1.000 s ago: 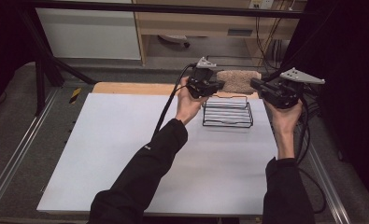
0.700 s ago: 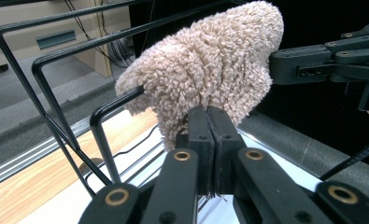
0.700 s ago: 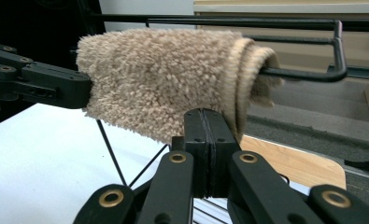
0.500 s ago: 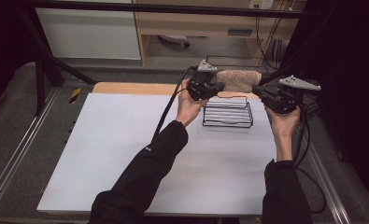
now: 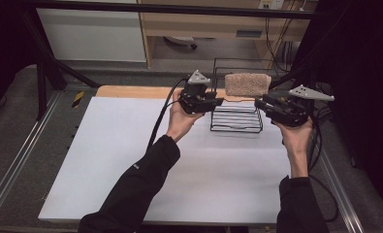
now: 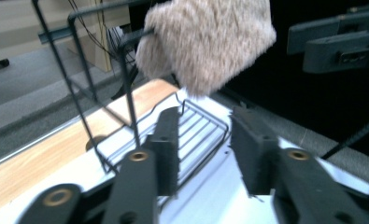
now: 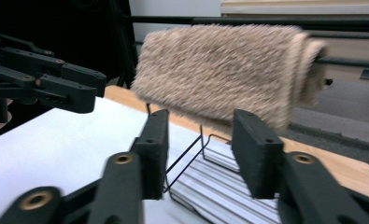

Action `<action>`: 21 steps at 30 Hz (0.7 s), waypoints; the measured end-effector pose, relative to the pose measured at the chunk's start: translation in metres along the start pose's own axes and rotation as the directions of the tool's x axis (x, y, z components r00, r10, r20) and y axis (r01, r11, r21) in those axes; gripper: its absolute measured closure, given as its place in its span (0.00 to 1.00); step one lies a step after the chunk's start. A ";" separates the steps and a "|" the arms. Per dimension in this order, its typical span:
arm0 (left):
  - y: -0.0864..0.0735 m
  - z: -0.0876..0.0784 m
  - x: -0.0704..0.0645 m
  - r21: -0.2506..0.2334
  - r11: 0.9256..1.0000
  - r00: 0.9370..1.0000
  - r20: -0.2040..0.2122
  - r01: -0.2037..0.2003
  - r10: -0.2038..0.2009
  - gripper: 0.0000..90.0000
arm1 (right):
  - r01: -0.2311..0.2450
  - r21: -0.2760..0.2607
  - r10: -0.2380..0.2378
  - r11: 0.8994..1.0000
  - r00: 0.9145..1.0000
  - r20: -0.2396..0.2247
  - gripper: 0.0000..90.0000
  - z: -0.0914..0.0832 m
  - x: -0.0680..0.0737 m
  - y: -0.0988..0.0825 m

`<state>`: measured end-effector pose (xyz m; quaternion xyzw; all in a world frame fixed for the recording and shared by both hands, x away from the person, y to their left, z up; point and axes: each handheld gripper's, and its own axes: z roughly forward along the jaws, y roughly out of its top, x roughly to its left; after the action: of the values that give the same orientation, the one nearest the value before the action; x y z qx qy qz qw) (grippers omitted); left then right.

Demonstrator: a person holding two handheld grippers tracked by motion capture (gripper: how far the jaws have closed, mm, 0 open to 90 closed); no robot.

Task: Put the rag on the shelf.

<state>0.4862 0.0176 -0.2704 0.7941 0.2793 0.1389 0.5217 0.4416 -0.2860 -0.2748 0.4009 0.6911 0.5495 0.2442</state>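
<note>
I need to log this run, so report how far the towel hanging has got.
Looks done: the beige towel hangs folded over the top bar of the black wire rack. In hand: nothing; the left gripper and right gripper are open on either side of the rack. Left: seemingly just withdrawing both.

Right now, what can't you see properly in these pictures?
- High view: the far side of the fuzzy towel faces away, hanging over the wire rack.
- Left gripper view: the towel's top is cut off by the picture's edge.
- Right gripper view: the rack's base sits partly behind the right gripper, and it's blurry.
</note>
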 end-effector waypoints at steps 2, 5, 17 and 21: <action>-0.007 -0.006 0.002 0.010 1.000 1.000 -0.001 -0.002 0.002 0.59 | -0.008 0.008 0.008 1.000 1.000 -0.019 0.53 0.000 0.004 -0.003; -0.021 -0.017 0.006 0.024 1.000 1.000 -0.012 -0.005 0.005 0.51 | -0.018 0.015 0.018 1.000 0.999 -0.035 0.43 0.000 0.010 -0.008; -0.085 -0.071 0.028 0.067 0.996 0.998 -0.044 0.052 -0.049 0.21 | -0.026 0.046 0.031 0.999 0.995 -0.098 0.13 0.008 0.032 -0.029; -0.103 -0.088 0.033 0.071 0.995 0.997 -0.056 0.065 -0.061 0.16 | -0.029 0.070 0.037 0.997 0.993 -0.109 0.06 0.012 0.037 -0.034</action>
<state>0.4372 0.1341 -0.3294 0.7992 0.3229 0.1334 0.4891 0.4202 -0.2513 -0.3067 0.3895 0.7151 0.5509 0.1828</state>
